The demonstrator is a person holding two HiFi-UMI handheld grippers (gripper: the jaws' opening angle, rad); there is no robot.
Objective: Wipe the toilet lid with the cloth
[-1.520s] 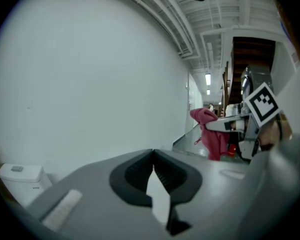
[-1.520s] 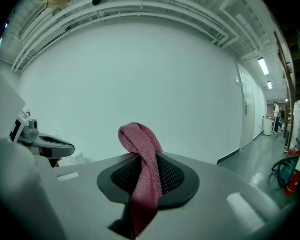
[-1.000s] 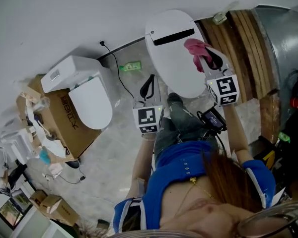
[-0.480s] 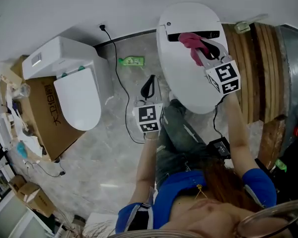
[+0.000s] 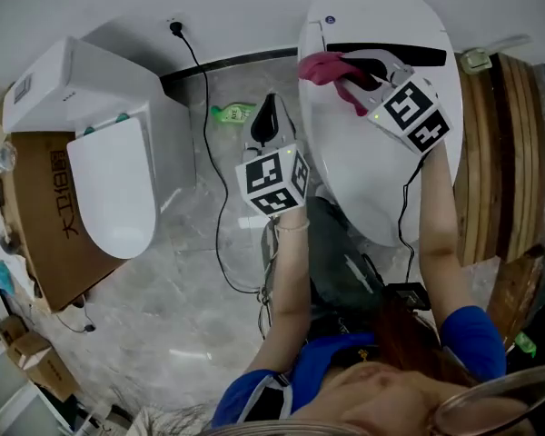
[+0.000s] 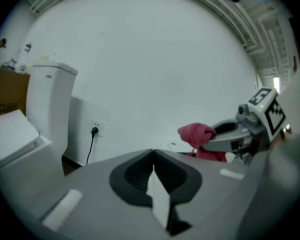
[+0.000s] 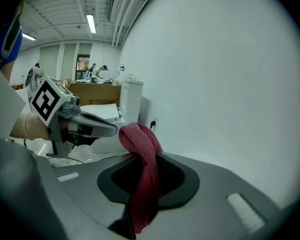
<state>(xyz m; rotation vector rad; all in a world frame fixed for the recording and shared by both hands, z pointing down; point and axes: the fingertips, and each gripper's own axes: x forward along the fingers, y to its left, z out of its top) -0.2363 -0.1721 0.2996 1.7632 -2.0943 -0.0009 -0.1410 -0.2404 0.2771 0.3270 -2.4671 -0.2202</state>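
Since the frame one second earlier, the right gripper [image 5: 347, 74] has carried the cloth [image 5: 321, 65] across the rear of the toilet lid [image 5: 372, 166], from the right of the dark slot [image 5: 386, 55] to its left end, and the left gripper [image 5: 267, 114] has risen a little towards the wall. The wipe appears to be under way but far from complete. The red cloth sits at the back edge of the closed white lid, while the broad middle and front of the lid lie clear of it, and no mark on the surface shows which parts have been covered. Whether the cloth presses on the lid or hangs just above it cannot be told. The right gripper is clenched on the cloth, which bunches above its jaws and trails down between them. The right arm reaches straight forward over the lid, with the gripper angled to the person's left. The left gripper has its jaws closed together with nothing between them. It is held out on a straight arm just beside the lid's left edge, above the floor [image 5: 191, 280], pointing at the wall. A second toilet [image 5: 109, 180] stands well apart to the left.
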